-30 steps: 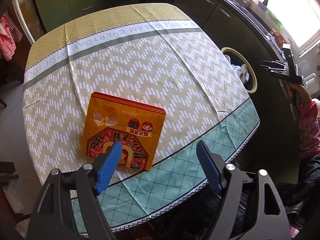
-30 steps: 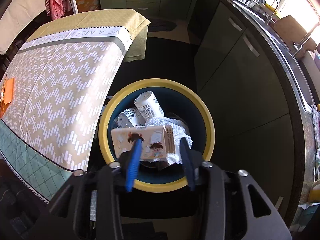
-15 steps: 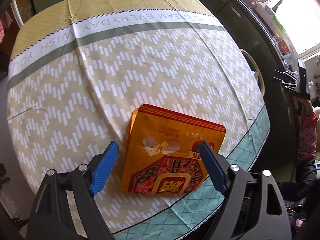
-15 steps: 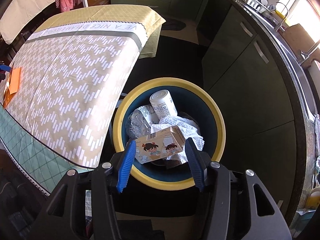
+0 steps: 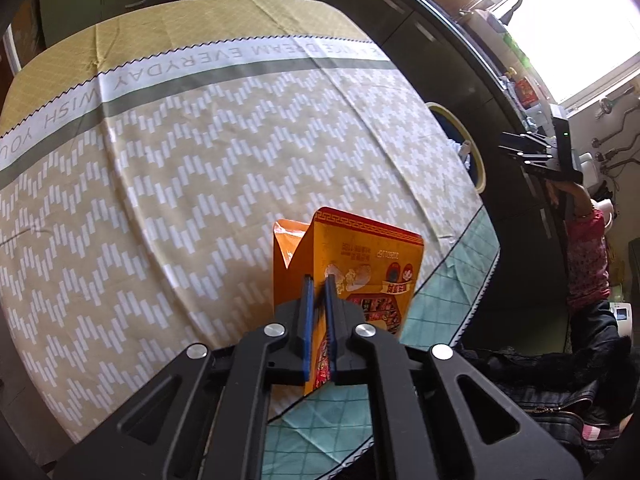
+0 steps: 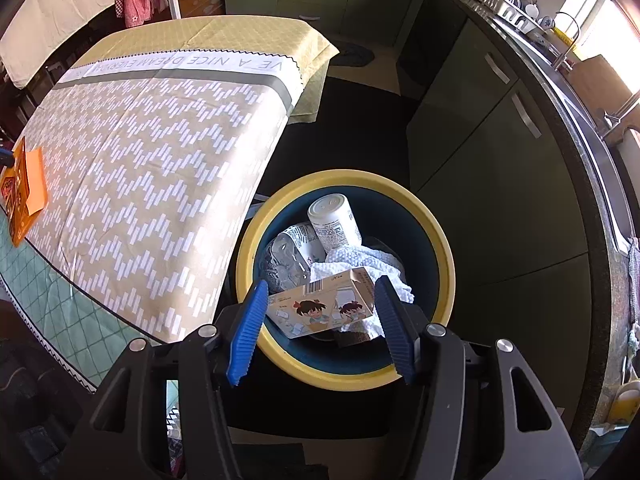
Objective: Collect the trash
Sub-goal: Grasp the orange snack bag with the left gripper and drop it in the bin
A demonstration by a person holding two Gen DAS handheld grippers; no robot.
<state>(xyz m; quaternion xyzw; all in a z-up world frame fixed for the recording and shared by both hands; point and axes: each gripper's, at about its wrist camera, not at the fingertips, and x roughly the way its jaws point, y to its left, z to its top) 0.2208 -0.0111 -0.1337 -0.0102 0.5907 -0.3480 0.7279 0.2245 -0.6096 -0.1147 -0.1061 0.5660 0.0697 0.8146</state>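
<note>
My left gripper (image 5: 319, 280) is shut on the edge of an orange snack packet (image 5: 368, 248), which stands up folded off the tablecloth near the table's front edge. In the right wrist view the same packet (image 6: 22, 188) shows at the far left. My right gripper (image 6: 321, 286) hangs over the yellow-rimmed bin (image 6: 440, 240), its jaws opening. A cartoon-printed carton (image 6: 320, 308) lies below them inside the bin, free of the pads, beside a white bottle (image 6: 334, 220) and a white cloth (image 6: 360, 260).
The table (image 5: 200, 160) wears a beige zigzag cloth with a teal border. The bin (image 5: 478, 160) stands on the dark floor beside the table's right edge. Green cabinets and a counter with a sink (image 6: 560, 80) run along the right. A pink sleeve (image 5: 586, 256) holds the other gripper.
My left gripper came down over the orange packet and shut on it, lifting its edge. My right gripper widened and the carton dropped out of it into the bin.
</note>
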